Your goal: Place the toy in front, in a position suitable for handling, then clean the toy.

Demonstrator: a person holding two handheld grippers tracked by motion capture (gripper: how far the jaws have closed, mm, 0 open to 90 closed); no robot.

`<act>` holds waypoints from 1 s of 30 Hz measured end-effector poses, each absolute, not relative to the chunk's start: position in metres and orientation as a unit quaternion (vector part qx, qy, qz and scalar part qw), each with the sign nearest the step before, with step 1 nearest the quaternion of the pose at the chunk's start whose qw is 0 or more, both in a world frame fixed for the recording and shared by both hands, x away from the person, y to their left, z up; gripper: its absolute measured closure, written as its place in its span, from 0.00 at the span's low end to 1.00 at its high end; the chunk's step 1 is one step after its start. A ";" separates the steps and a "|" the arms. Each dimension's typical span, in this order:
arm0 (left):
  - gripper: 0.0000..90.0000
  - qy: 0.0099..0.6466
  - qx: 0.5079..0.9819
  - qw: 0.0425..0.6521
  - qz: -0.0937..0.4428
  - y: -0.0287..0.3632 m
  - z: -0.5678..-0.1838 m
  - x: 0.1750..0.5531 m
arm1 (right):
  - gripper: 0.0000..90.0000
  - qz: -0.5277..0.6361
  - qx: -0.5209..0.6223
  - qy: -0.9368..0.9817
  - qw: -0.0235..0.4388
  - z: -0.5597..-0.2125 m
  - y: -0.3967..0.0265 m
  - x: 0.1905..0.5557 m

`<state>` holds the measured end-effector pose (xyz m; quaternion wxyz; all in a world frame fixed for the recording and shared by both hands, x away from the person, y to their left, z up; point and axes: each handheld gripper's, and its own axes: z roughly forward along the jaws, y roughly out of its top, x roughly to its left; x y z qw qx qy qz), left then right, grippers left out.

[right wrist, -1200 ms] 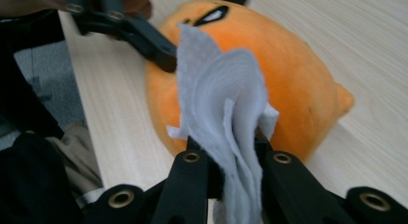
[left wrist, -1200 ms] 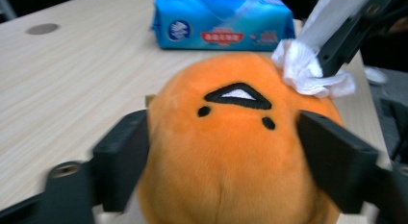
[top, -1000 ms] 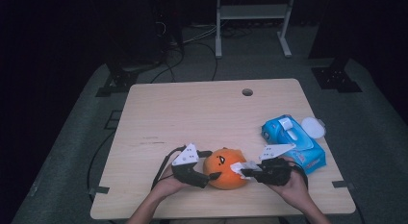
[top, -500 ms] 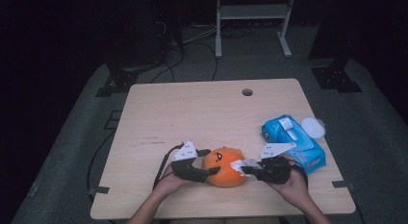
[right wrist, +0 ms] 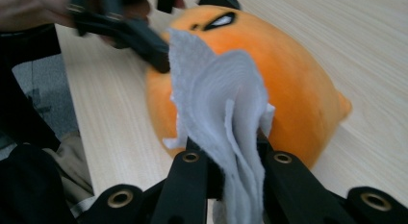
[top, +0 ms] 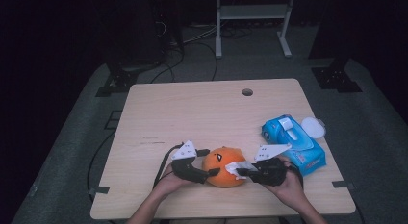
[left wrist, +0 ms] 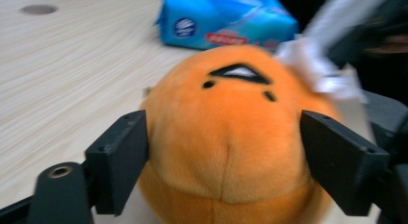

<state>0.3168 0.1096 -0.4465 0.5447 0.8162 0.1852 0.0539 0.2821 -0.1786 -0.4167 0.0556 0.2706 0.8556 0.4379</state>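
The right gripper [top: 244, 172] pinched a white wipe [right wrist: 226, 104] against the near right side of the orange plush toy [top: 223, 167]. The left gripper [left wrist: 223, 161], just opening, stood spread around its left side.

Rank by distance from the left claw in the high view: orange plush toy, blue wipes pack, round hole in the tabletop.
1. Orange round plush toy: between the left claw's jaws.
2. Blue plastic wipes pack: right of the toy, near the table's right edge.
3. Round hole in the wooden tabletop: at the far edge.
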 end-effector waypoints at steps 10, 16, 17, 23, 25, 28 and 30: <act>0.27 0.160 0.838 0.517 0.071 0.112 -0.446 0.313 | 0.92 0.442 0.283 0.849 0.067 -0.415 -0.180 0.285; 0.29 0.175 0.831 0.523 0.067 0.114 -0.449 0.316 | 0.92 0.441 0.251 0.858 0.077 -0.409 -0.170 0.280; 0.29 0.179 0.830 0.524 0.067 0.114 -0.449 0.316 | 0.92 0.438 0.255 0.858 0.084 -0.410 -0.173 0.282; 0.28 0.184 0.826 0.530 0.061 0.112 -0.449 0.318 | 0.92 0.426 0.291 0.853 0.082 -0.420 -0.196 0.290; 0.21 0.205 0.815 0.541 0.031 0.108 -0.446 0.319 | 0.92 0.424 0.294 0.853 0.079 -0.422 -0.197 0.288; 0.13 0.231 0.810 0.539 0.021 0.102 -0.446 0.322 | 0.92 0.436 0.284 0.852 0.055 -0.421 -0.188 0.282; 0.15 0.224 0.813 0.538 0.028 0.100 -0.448 0.322 | 0.92 0.435 0.257 0.862 0.049 -0.419 -0.174 0.275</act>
